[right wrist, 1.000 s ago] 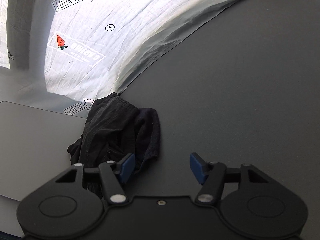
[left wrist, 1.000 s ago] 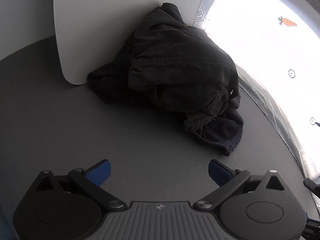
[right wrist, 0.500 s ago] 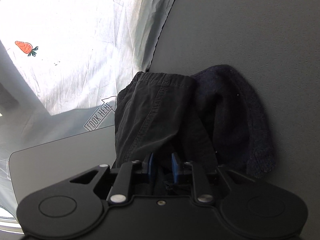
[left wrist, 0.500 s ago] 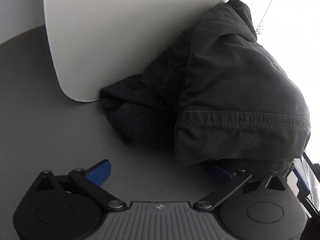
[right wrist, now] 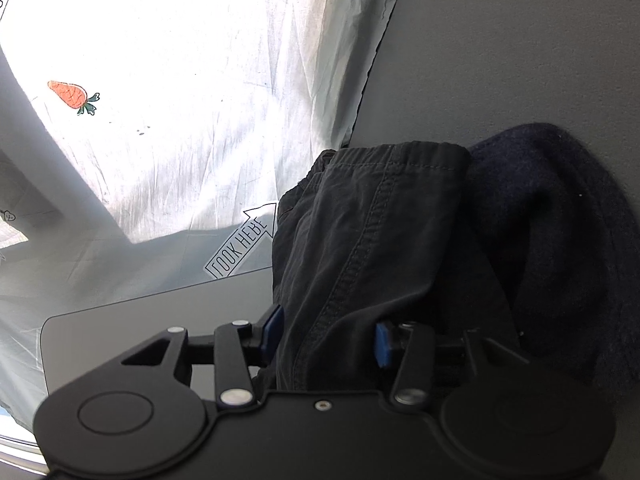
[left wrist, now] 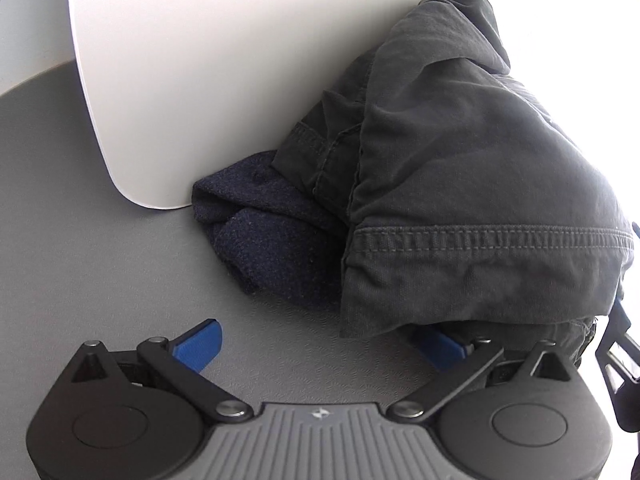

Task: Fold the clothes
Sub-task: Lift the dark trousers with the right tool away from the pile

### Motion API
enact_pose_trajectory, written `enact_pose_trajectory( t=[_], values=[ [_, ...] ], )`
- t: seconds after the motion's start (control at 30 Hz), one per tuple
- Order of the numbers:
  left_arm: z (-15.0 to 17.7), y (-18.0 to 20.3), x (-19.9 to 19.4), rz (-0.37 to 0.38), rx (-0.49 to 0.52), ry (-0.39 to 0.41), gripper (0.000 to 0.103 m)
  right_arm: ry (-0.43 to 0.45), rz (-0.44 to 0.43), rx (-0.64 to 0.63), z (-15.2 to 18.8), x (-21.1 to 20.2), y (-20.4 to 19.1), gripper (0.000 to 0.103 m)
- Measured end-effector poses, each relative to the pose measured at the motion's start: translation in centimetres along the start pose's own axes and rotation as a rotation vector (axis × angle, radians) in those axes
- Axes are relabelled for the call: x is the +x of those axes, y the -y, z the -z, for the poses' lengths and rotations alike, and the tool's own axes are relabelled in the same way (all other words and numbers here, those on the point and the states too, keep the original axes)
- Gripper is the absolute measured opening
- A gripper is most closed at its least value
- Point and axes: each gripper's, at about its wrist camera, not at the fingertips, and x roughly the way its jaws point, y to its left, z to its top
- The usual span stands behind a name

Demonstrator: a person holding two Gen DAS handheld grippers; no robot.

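Note:
A crumpled dark grey pair of shorts (left wrist: 472, 184) lies on top of a dark navy knit garment (left wrist: 272, 236) on the grey table. My left gripper (left wrist: 320, 340) is open just in front of the pile, its right finger tucked under the hem of the shorts. In the right wrist view the shorts (right wrist: 360, 240) fill the space between my right gripper's fingers; the right gripper (right wrist: 326, 336) has its jaws partly apart with the cloth bunched between the blue pads. The navy garment (right wrist: 560, 240) lies to the right of it.
A white board (left wrist: 224, 60) stands behind the pile on the grey table (left wrist: 80, 240). A white printed cloth (right wrist: 180, 100) with a carrot and "LOOK HERE" arrows lies beyond the table edge. A grey panel (right wrist: 160, 304) lies at left in the right wrist view.
Both grippers moved in on the pile. The right gripper closed on the shorts half a second ago and its jaws now stand wider apart around the cloth. The left gripper stayed open.

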Motion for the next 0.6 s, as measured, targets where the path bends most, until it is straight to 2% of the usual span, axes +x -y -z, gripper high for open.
enact_pose_trajectory(
  t=[0.03, 0.07, 0.17, 0.27, 0.4, 0.47, 0.53, 0.6],
  values=[
    [0.0, 0.2, -0.4, -0.009, 0.01, 0.001, 0.103, 0.006, -0.024, -0.001, 0.0, -0.2, -0.5, 0.016],
    [0.1, 0.3, -0.8, -0.015, 0.019, 0.004, 0.103, 0.003, -0.073, -0.002, 0.1, -0.6, -1.3, 0.014],
    [0.6, 0.7, -2.4, -0.024, 0.037, 0.024, 0.103, 0.014, -0.182, -0.091, 0.8, -2.7, -4.8, 0.012],
    [0.9, 0.6, -4.5, 0.001, 0.054, 0.053, 0.103, 0.059, -0.278, -0.152, 1.3, -6.8, -8.1, 0.011],
    [2.3, 1.4, -7.7, 0.158, 0.087, 0.099, 0.103, 0.182, -0.324, -0.389, 1.5, -14.4, -13.2, 0.011],
    [3.5, 2.6, -9.9, 0.24, 0.131, 0.122, 0.103, 0.268, -0.333, -0.524, 1.9, -19.6, -15.7, 0.01],
    [5.2, 4.4, -12.0, 0.31, 0.191, 0.141, 0.103, 0.354, -0.325, -0.611, 2.1, -24.8, -16.9, 0.01],
    [7.6, 6.5, -14.0, 0.35, 0.262, 0.16, 0.103, 0.46, -0.311, -0.661, 2.2, -30.8, -17.1, 0.01]
  ],
)
